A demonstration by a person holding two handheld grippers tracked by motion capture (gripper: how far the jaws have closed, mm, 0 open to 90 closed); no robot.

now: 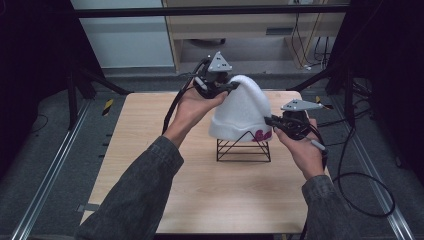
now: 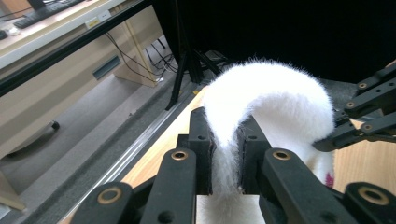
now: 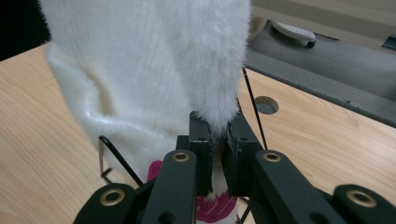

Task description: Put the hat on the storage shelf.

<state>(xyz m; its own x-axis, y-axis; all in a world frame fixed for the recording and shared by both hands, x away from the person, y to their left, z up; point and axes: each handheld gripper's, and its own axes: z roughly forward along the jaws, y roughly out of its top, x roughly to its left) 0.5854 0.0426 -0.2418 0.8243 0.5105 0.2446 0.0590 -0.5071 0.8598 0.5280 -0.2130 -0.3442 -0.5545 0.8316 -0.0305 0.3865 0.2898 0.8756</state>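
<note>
A fluffy white hat (image 1: 243, 111) with a pink mark near its hem is draped over a black wire stand (image 1: 243, 148) in the middle of the wooden table (image 1: 200, 200). My left gripper (image 1: 231, 86) is shut on the hat's top, pulling it up and to the left; its jaws pinch the white fur (image 2: 224, 163) between them. My right gripper (image 1: 270, 121) is shut on the hat's lower right edge. In the right gripper view the fur (image 3: 215, 116) is squeezed between the jaws, with the pink mark (image 3: 215, 207) below and the black wire stand (image 3: 116, 158) under the hat.
The table's far edge meets a grey floor with a metal rail (image 2: 140, 144) along it. A round hole (image 3: 265, 105) is set in the tabletop to the right of the hat. Black cables (image 1: 360, 180) trail off the right side.
</note>
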